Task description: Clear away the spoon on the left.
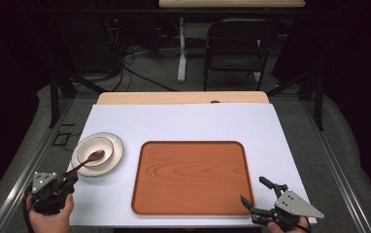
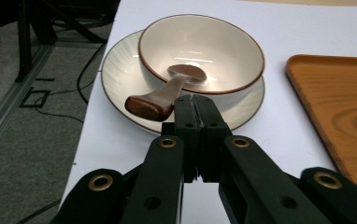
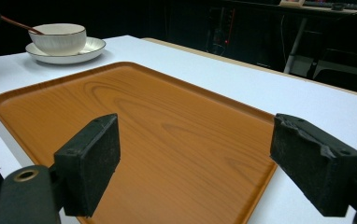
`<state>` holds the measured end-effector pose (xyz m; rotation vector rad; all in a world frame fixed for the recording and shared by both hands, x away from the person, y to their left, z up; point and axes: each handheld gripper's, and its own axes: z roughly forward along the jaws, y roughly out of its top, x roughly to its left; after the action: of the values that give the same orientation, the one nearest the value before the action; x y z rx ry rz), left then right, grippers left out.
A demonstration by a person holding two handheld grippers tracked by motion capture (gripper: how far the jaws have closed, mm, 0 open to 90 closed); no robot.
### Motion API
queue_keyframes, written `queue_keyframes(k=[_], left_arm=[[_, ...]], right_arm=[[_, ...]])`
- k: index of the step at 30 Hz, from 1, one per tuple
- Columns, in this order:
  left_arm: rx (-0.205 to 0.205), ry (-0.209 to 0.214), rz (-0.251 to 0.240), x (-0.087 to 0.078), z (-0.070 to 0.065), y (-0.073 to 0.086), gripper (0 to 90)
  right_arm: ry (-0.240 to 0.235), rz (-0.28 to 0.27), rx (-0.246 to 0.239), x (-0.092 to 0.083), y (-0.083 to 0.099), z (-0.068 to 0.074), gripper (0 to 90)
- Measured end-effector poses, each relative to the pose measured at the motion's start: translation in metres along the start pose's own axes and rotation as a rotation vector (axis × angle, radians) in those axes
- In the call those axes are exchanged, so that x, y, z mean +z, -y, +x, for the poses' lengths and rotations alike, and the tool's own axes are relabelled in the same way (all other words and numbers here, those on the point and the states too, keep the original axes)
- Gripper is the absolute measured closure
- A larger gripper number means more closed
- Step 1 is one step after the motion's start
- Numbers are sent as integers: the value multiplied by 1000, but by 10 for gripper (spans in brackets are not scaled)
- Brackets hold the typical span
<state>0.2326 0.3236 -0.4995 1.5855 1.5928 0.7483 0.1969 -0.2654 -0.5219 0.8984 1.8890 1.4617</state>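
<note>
the left gripper [image 1: 67,180] sits at the near left corner of the table, jaws pressed together. in the left gripper view the tips meet with no gap, and the spoon [image 2: 167,91] handle end lies just left of and beyond them, touching or nearly touching the left jaw. whether the handle is pinched between the pads cannot be told; in the high view the handle end meets the gripper front.

the spoon's long axis runs from its scoop, resting inside the bowl [image 1: 95,151], down over the bowl rim toward the near left, ending at the left gripper. the bowl stands on a plate [image 1: 117,148], at the left side of the table, well left of the tray [image 1: 191,204]. the tray holds nothing.

the right gripper [image 1: 258,199] rests at the near right corner of the tray, jaws spread wide with nothing between them; the right gripper view looks across the tray toward the bowl at far left.

judgement: the left hand is by far the nearer to the spoon, and the handle points straight at it. any lift should follow the handle's axis, up and toward the near left, so the scoop clears the bowl rim without tipping the bowl
</note>
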Motion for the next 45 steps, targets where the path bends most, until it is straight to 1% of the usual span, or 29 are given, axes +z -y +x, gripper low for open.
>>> queue_keyframes(k=[1, 4, 7, 11, 12, 21, 25, 26, 27, 28, 29, 30, 31, 32, 35, 41, 42, 43, 45], left_arm=[[0, 0, 0, 0, 0, 0, 887], [-25, -14, -6, 0, 6, -2, 885], [-31, -18, -9, 0, 9, -4, 885], [-43, -40, -12, 1, 15, -8, 885], [-57, -48, -13, 4, 16, -10, 885], [-44, -77, -4, 12, 19, -17, 885], [-54, -87, -7, 15, 24, -21, 885], [-59, -97, -9, 18, 28, -23, 885], [-59, -97, -9, 18, 28, -23, 885], [-68, -102, -6, 20, 32, -26, 885], [-68, -102, -6, 20, 32, -26, 885], [-74, -108, -9, 23, 35, -28, 885], [-74, -108, -9, 23, 35, -28, 885], [-80, -113, -10, 25, 38, -30, 885], [-78, -117, -17, 28, 41, -35, 881], [-68, -122, -16, 35, 44, -40, 871], [-68, -127, -13, 39, 45, -41, 872], [-68, -127, -13, 39, 45, -41, 873], [-80, -124, -10, 42, 47, -42, 873]], right_arm=[[0, 0, 0, 0, 0, 0, 157], [-2, -2, -2, 0, 0, 0, 157], [-5, -1, -3, 0, 0, 0, 157], [-6, -1, -2, 0, 0, 1, 157], [-6, -1, 0, 0, 0, 1, 158], [-5, -2, 1, 0, 0, 1, 157], [-4, 0, 2, 1, 0, 2, 157], [-4, 0, 2, 1, 0, 2, 158], [-4, 0, 2, 1, 0, 2, 158], [-2, 1, -1, 1, 0, 2, 157], [-2, 1, -1, 1, 0, 2, 157], [-2, 2, -2, 1, 0, 2, 158], [-2, 2, -2, 1, 0, 2, 158], [-2, 3, -2, 1, 0, 2, 158], [-2, 4, -2, 1, 0, 2, 157], [-2, 4, -1, 2, 0, 2, 157], [-2, 4, 0, 2, 0, 2, 157], [-2, 4, 0, 2, 0, 2, 157], [-2, 5, 1, 2, 0, 1, 157]])
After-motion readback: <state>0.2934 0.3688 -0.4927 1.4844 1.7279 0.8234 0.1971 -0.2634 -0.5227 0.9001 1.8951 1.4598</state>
